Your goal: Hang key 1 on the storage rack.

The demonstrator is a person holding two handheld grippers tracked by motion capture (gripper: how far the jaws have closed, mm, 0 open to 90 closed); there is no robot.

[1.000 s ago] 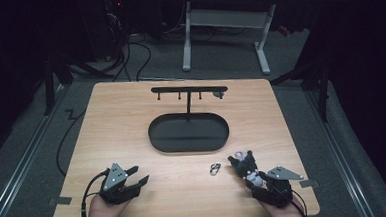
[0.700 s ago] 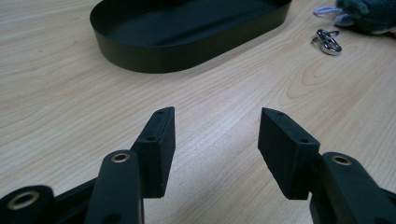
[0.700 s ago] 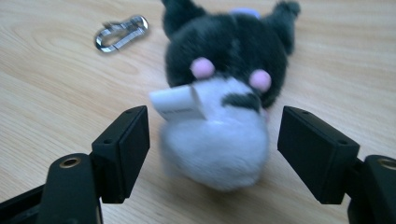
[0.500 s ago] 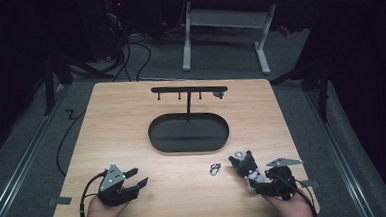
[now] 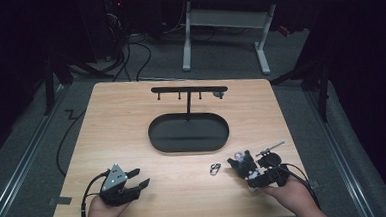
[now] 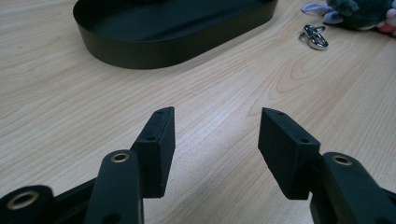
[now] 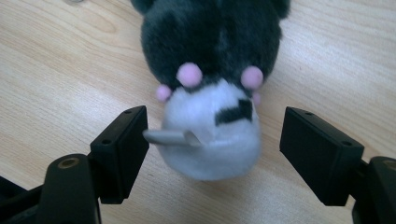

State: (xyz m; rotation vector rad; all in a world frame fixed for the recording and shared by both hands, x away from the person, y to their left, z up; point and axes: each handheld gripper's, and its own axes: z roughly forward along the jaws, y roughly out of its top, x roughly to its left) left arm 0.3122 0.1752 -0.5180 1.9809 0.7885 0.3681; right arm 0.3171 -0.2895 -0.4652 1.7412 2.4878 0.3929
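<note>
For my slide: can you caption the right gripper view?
Open right gripper, fingers beside a plush toy on the wooden table.

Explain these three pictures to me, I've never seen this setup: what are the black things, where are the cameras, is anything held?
No robot here: a person holds a tool with two black jaws in each hand. One picture looks down on the table from above; the other two come from cameras riding on each tool, looking along its jaws. On the table are a black oval tray with a hook rack standing in it, a small metal clip and a grey-and-white plush toy. The left gripper is open and empty. The right gripper has just been opening its jaws; the toy lies between them, unpressed. Nothing is held.
</note>
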